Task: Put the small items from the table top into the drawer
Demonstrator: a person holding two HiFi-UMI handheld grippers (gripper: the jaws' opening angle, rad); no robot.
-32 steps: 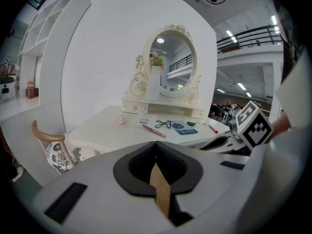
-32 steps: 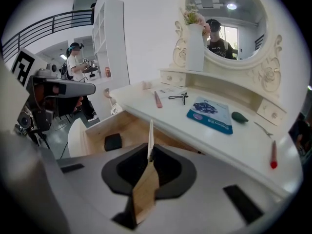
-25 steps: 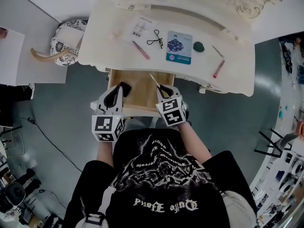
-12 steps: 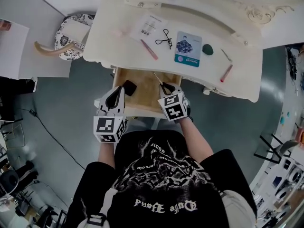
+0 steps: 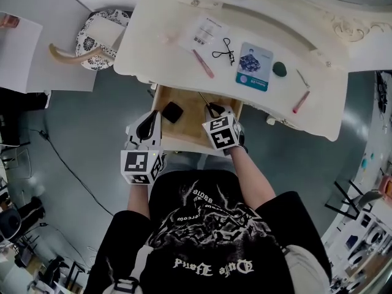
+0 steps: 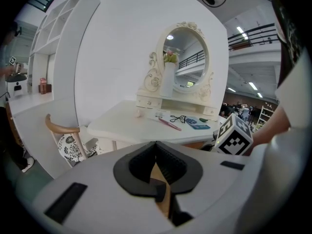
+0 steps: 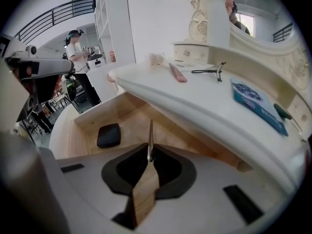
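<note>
Right tongs (image 7: 148, 161) are pinching a thin metal stick (image 7: 150, 133) by its near end, its tip hanging over the open drawer (image 7: 85, 121) just ahead. It is seeming light, stiff and slippery, so gripping mid-shaft looks safer. Left tongs (image 6: 156, 147) are hanging pressed together, empty.

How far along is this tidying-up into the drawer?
Done: one black pad lies in the open drawer. In hand: the right gripper holds a thin metal tool over it. To go: eyelash curler, blue card, pink stick and more on the table top.
</note>
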